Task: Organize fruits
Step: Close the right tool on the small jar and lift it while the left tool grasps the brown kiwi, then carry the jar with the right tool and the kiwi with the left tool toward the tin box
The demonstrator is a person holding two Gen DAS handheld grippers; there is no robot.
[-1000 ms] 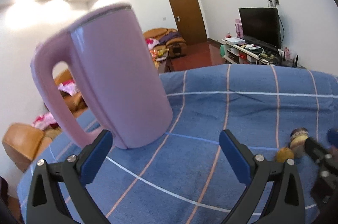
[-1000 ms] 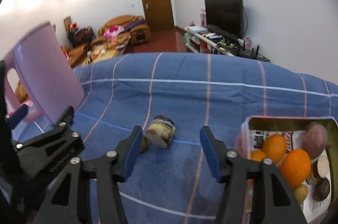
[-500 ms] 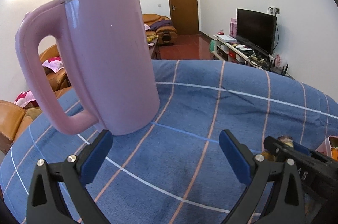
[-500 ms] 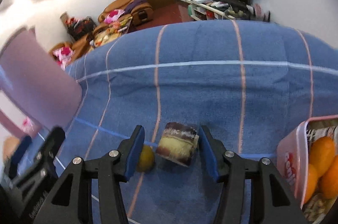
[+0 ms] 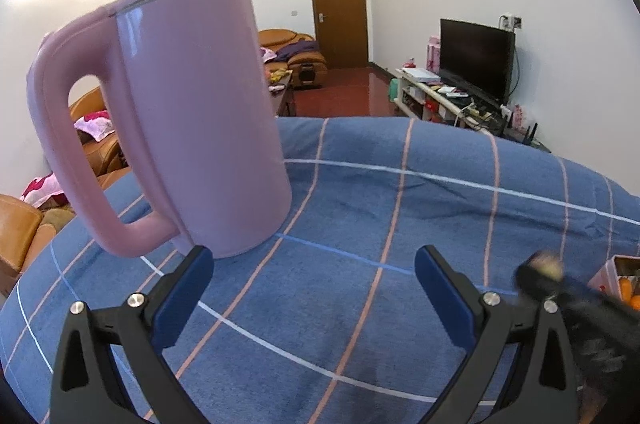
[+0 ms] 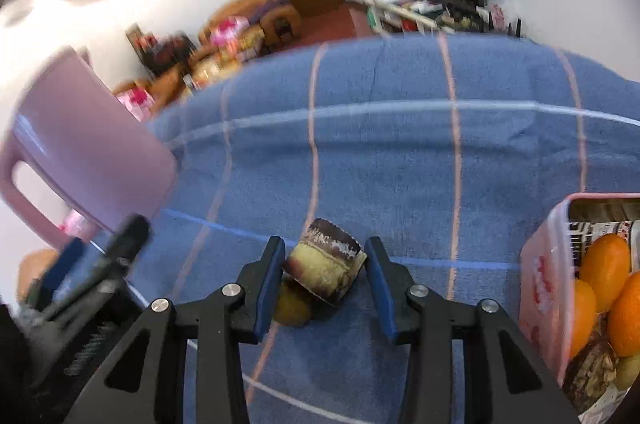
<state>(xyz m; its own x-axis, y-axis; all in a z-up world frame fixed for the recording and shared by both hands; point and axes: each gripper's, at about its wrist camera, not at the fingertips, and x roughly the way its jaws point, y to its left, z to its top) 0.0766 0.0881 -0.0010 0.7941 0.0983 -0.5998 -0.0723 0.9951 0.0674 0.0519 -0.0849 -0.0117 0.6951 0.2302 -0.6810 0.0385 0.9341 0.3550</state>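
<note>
Right tool closing round cake slice — pads not yet pressing; left tool wide, empty.

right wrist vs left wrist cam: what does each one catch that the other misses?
Right wrist only: the cake piece between the closing right gripper pads, a small yellow fruit beside it, and the pink bin interior with oranges.
Left wrist only: the open, empty left gripper and the whole pink kettle with lid and handle.
Both: kettle, blue plaid cloth, TV, door.
</note>
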